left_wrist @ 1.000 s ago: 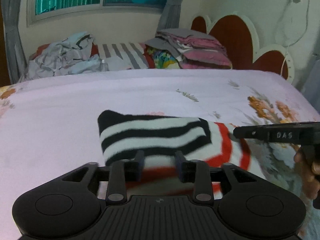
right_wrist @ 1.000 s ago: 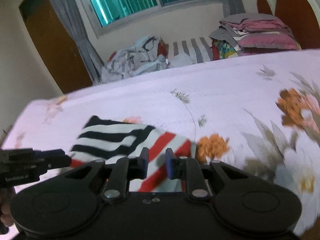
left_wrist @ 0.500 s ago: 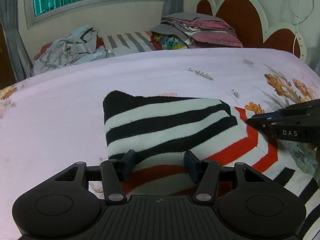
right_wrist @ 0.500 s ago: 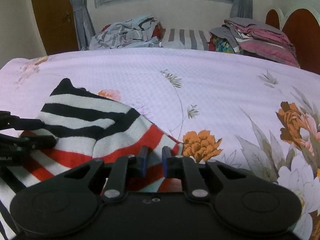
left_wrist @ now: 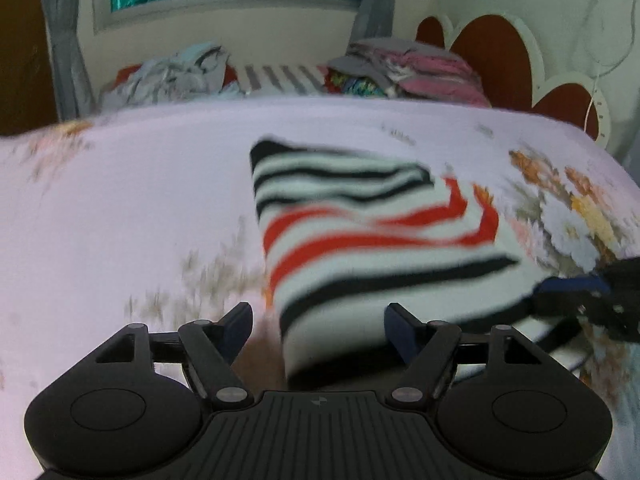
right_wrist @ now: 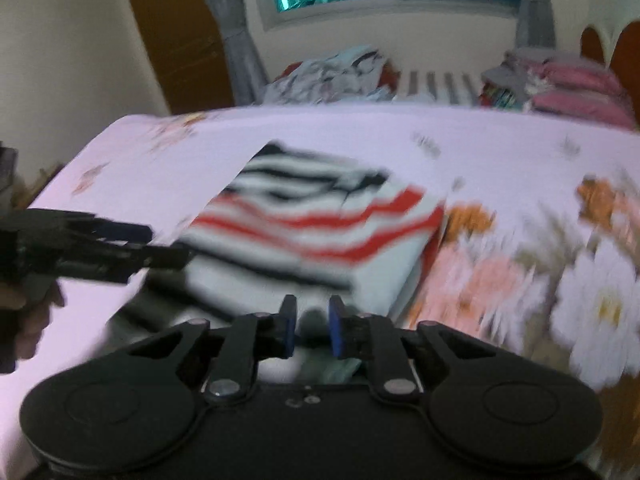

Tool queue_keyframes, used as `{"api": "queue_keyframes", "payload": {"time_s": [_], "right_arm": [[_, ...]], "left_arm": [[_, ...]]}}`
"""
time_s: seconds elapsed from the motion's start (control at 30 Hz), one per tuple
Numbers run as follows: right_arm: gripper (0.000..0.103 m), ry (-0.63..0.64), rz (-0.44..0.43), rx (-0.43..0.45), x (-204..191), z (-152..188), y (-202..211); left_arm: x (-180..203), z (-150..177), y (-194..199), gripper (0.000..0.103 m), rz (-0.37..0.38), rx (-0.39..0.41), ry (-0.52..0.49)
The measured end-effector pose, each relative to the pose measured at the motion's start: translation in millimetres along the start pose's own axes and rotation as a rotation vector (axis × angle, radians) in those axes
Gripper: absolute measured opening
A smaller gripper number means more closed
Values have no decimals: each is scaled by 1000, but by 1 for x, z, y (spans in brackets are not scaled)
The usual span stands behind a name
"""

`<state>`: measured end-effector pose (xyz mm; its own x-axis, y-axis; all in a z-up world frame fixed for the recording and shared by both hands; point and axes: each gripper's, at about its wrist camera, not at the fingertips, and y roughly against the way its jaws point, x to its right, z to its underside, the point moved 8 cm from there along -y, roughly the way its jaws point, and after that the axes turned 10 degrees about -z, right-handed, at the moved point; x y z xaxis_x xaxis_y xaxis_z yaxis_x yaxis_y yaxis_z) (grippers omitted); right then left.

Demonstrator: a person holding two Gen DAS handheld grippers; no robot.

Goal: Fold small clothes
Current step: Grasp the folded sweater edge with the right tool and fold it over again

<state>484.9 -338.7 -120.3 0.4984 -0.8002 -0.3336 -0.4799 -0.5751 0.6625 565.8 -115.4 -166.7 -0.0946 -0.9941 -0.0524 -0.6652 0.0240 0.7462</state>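
Note:
A small knitted garment (left_wrist: 360, 240) with black, white and red stripes lies folded on the pink flowered bed sheet (left_wrist: 140, 200). My left gripper (left_wrist: 318, 320) hangs at its near edge, jaws wide and still opening; the near corner sits between the fingers but neither pad touches it. The same gripper (right_wrist: 120, 248) enters the right wrist view from the left, a hand behind it. My right gripper (right_wrist: 312, 320) has its jaws nearly together with pale fabric of the garment (right_wrist: 304, 224) pinched between the pads. In the left wrist view, the right gripper (left_wrist: 568, 296) sits at the garment's right corner. Both views are blurred.
A loose heap of clothes (left_wrist: 172, 76) and a folded stack (left_wrist: 408, 68) lie along the far side of the bed under the window. A red and white headboard (left_wrist: 492, 44) stands at the right, a brown door (right_wrist: 176, 32) at the left.
The left jaws spread wide and let go of the garment. Both grippers drew back toward the near side, and the garment now shows more of its length, red and black stripes on top.

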Motion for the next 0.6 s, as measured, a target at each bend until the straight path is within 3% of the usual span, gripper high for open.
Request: {"api": "queue_keyframes", "payload": {"time_s": [0.07,0.13,0.17,0.2,0.27,0.37,0.5,0.6], "right_arm": [[0,-8,25,-45,6,12,-6],[0,-51,0,-1,9,4,3],[6,-72,-12,43,11,-3,11],[29,-113,-11,94,19,-10,19],[68,-204,-29,150,40,-19,23],[61,-438,-156,133,75,-17,5],[64,-636,-270,117,99,-8,-15],[65,-725,-277,123,111,4,-27]], "left_arm": [[-2,7,-4,73,0,-27,12],[-2,1,1,73,-12,-10,14],[-1,-3,5,74,-14,11,8],[-1,-8,8,75,-7,25,11],[-2,-16,6,95,27,25,53],[-5,-23,-11,96,95,-24,148],[-9,-15,-40,96,198,-140,267],[-9,-2,-60,93,249,-201,329]]}}
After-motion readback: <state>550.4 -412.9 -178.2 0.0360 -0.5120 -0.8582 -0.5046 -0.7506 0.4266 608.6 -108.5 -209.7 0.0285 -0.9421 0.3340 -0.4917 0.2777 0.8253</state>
